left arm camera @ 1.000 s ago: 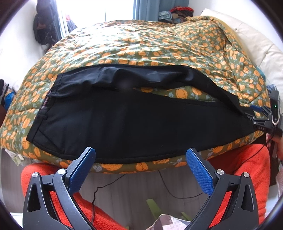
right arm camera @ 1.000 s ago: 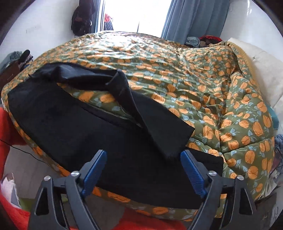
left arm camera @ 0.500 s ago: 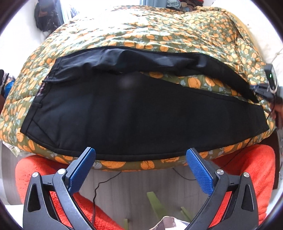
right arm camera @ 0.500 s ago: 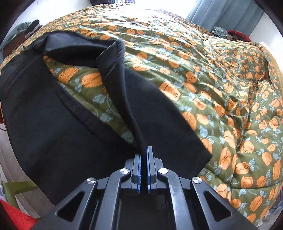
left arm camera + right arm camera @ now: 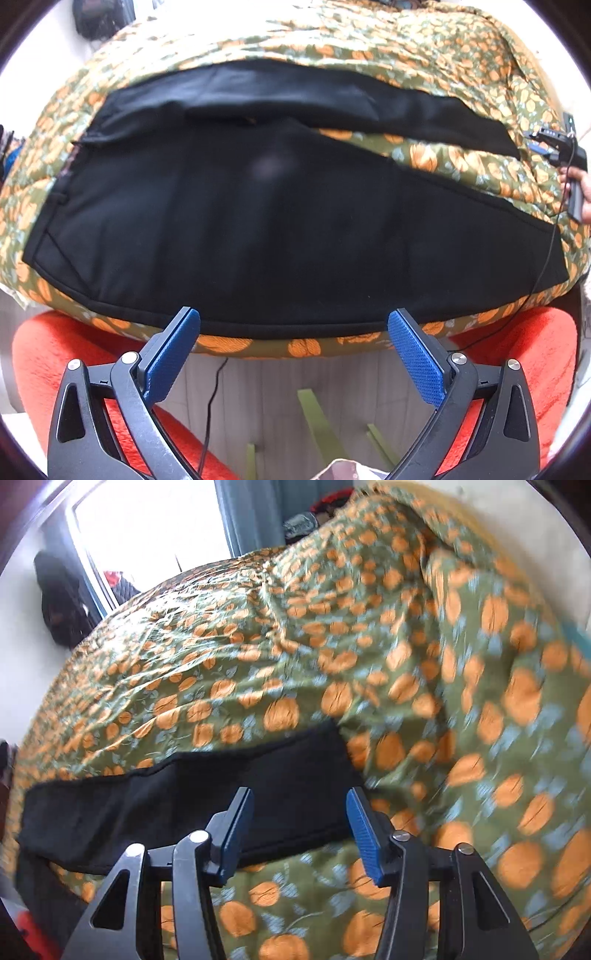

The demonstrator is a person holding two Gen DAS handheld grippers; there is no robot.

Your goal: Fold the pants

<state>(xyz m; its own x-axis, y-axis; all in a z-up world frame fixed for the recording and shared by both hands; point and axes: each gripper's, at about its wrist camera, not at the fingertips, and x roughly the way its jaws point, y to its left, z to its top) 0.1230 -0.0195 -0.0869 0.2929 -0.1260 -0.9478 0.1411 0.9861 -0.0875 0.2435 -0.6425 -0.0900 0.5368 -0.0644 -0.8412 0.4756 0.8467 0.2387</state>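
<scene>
The black fabric pants (image 5: 280, 221) lie spread lengthwise on the green quilt printed with orange pumpkins (image 5: 332, 657), the far leg stretched out flat (a strip of quilt shows between the legs). The left gripper (image 5: 293, 325) hangs spread over the near hem, empty. The right gripper (image 5: 299, 812) has just been opening, nothing pinched, above the leg's end.

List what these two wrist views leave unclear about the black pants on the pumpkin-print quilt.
- Right wrist view: motion blur smears the orange pumpkin-print quilt; only one leg of the black pants shows, the waist cut off at the left edge.
- Left wrist view: the black fabric is too dark to show seams or layers; the right gripper is tiny at the rim.
</scene>
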